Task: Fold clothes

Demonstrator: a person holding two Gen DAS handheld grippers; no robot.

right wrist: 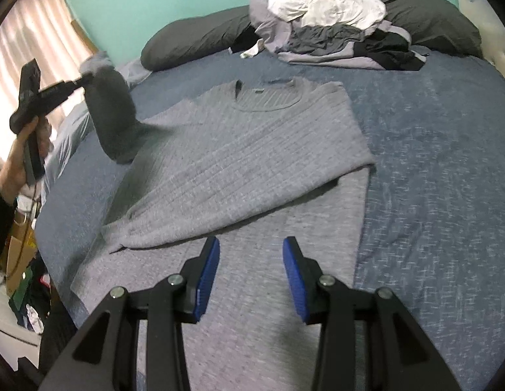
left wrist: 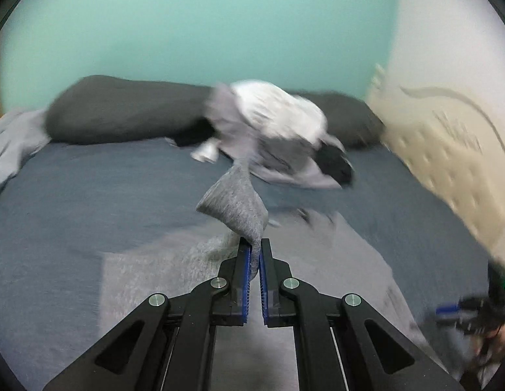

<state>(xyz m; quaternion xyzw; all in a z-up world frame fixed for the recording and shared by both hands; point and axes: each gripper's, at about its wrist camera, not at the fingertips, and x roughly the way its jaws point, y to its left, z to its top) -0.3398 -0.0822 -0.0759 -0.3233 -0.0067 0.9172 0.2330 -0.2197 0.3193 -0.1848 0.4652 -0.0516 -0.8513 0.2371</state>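
Observation:
A grey knitted sweater point(right wrist: 252, 137) lies flat on the blue bed point(right wrist: 431, 169), collar toward the pillows. My left gripper point(left wrist: 255, 251) is shut on one grey sleeve point(left wrist: 233, 202) and holds it lifted off the bed. The right wrist view shows this left gripper point(right wrist: 79, 81) at the far left in a person's hand point(right wrist: 14, 166), with the sleeve point(right wrist: 112, 120) hanging from it. My right gripper point(right wrist: 249, 244) hovers open over the sweater's lower part, nothing between its blue pads point(right wrist: 205, 277). It appears blurred at the left view's lower right as the right gripper point(left wrist: 448, 309).
A pile of white, grey and black clothes point(right wrist: 327, 29) sits at the head of the bed against dark pillows point(right wrist: 194, 39). A padded cream headboard point(left wrist: 448, 150) runs along the right. Curtains point(right wrist: 31, 32) and floor clutter point(right wrist: 21, 277) lie past the bed's left edge.

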